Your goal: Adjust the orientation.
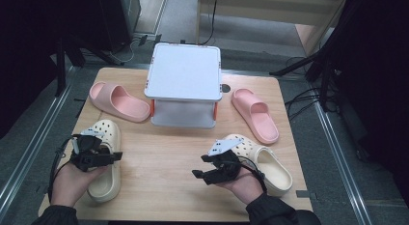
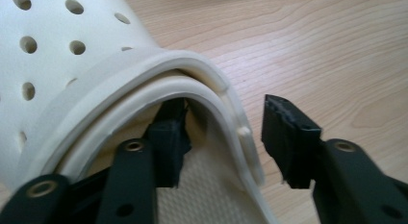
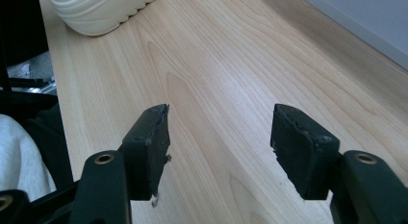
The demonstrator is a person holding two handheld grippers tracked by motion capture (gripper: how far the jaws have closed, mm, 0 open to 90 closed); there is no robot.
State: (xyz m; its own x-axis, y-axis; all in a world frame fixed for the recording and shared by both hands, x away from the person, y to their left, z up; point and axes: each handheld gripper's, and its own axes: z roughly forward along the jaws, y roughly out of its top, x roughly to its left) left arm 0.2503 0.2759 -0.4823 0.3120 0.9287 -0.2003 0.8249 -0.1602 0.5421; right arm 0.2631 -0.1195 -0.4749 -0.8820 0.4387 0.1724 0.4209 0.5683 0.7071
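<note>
Left tongs straddle cream clog rim; no legible markings

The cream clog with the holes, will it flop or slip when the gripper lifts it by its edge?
The cream clog looks like thick moulded foam, so probably light and fairly stiff. Its rim curves smoothly, so it might bend slightly. The left gripper straddles that rim; its jaws aren't pressing yet.

The pale wooden table is being lit evenly from above in the high view, while the surroundings are being left nearly black — detail there is being lost. Soft, short shadows are being cast beneath the white two-tier plastic stand. In the left gripper view a whitish glare is being thrown across the wood grain, and the near black jaws are being rendered blurred — likewise in the right gripper view.
</note>
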